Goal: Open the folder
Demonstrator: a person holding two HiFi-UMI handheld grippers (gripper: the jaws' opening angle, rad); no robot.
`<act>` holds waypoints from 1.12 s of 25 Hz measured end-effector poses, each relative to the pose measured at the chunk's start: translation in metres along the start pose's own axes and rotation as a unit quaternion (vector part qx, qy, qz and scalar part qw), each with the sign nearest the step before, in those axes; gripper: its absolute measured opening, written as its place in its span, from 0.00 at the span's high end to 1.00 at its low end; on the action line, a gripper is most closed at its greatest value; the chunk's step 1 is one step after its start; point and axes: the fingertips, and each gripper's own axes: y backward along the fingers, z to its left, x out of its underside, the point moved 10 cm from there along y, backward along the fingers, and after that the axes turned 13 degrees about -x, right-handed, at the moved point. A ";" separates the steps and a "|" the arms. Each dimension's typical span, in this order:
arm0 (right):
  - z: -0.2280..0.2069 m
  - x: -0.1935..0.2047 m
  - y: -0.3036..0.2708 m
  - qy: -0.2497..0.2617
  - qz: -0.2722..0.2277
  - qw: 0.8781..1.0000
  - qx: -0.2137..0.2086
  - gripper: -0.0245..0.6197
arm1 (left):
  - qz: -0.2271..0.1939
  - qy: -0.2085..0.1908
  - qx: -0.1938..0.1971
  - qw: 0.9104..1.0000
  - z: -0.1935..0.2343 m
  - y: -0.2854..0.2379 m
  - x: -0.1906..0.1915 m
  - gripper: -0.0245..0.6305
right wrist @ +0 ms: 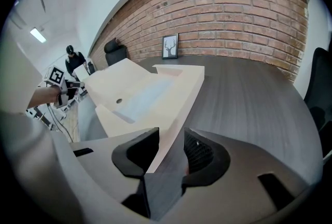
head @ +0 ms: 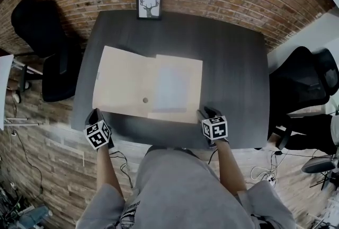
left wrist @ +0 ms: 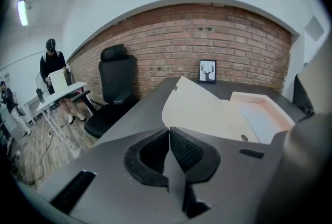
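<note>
Right claw (right wrist: 168,151) astride near corner of folder (head: 127,85), long axis left-right

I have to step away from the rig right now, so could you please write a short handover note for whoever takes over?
Left gripper: shut and empty, by the front left edge of the table, clear of the folder.
Right gripper: open at the folder's near right corner, which shows between its jaws without being clamped.
Folder: lies open on the table, with its cover swung out to the left and a pale sheet showing in the right half.
Done: the folder is open.
Left: probably only drawing the right gripper back from the corner.
</note>
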 end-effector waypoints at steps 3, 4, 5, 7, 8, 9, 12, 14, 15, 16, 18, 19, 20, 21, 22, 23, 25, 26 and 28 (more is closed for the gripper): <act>0.001 -0.001 0.000 0.003 0.004 1.000 0.002 0.77 | 0.027 0.008 0.002 1.000 0.005 -0.015 0.008 0.96; 0.001 -0.001 0.000 0.003 0.005 1.000 0.002 0.77 | 0.036 0.011 0.003 0.999 0.006 -0.020 0.011 0.96; 0.001 -0.001 0.000 0.003 0.006 1.000 0.003 0.77 | 0.044 0.013 0.004 0.999 0.007 -0.024 0.014 0.96; 0.001 -0.001 0.000 0.001 0.007 1.000 0.004 0.77 | 0.063 0.020 0.007 0.998 0.009 -0.032 0.018 0.96; 0.001 -0.002 0.000 0.000 0.007 1.000 0.004 0.77 | 0.072 0.024 0.008 0.997 0.010 -0.035 0.019 0.96; 0.001 -0.002 0.000 -0.001 0.007 1.000 0.005 0.77 | 0.082 0.027 0.009 0.996 0.010 -0.040 0.021 0.96; 0.001 -0.002 0.000 -0.001 0.009 1.000 0.005 0.77 | 0.108 0.031 0.011 0.994 0.012 -0.052 0.027 0.95; 0.000 -0.001 0.000 -0.001 0.010 1.000 0.003 0.77 | 0.121 0.031 0.012 0.992 0.012 -0.059 0.030 0.95; 0.000 -0.001 0.000 -0.001 0.011 1.000 0.003 0.77 | 0.128 0.030 0.012 0.991 0.012 -0.062 0.031 0.95; 0.000 -0.002 0.000 -0.001 0.012 1.000 0.003 0.77 | 0.135 0.030 0.012 0.990 0.012 -0.065 0.032 0.95; 0.000 -0.002 0.000 -0.001 0.012 1.000 0.003 0.77 | 0.149 0.033 0.014 0.988 0.012 -0.071 0.035 0.95; 0.001 -0.002 0.000 -0.001 0.012 1.000 0.004 0.77 | 0.155 0.035 0.014 0.987 0.012 -0.074 0.036 0.95; 0.001 -0.002 0.000 -0.001 0.011 1.000 0.004 0.77 | 0.160 0.035 0.013 0.986 0.012 -0.076 0.037 0.94; 0.001 -0.002 0.000 0.000 0.011 1.000 0.004 0.77 | 0.166 0.035 0.013 0.985 0.011 -0.078 0.038 0.94; 0.000 -0.002 0.000 0.001 0.012 1.000 0.005 0.77 | 0.171 0.036 0.012 0.984 0.011 -0.080 0.038 0.94; 0.000 -0.002 0.000 0.002 0.012 1.000 0.006 0.77 | 0.177 0.037 0.013 0.983 0.011 -0.081 0.039 0.94; 0.000 -0.002 0.000 0.004 0.013 1.000 0.006 0.77 | 0.191 0.038 0.013 0.981 0.011 -0.085 0.040 0.94; 0.000 -0.002 0.000 0.005 0.013 1.000 0.007 0.77 | 0.197 0.038 0.014 0.979 0.011 -0.087 0.040 0.94; 0.001 -0.002 0.000 0.006 0.014 1.000 0.007 0.77 | 0.210 0.039 0.014 0.977 0.012 -0.090 0.041 0.94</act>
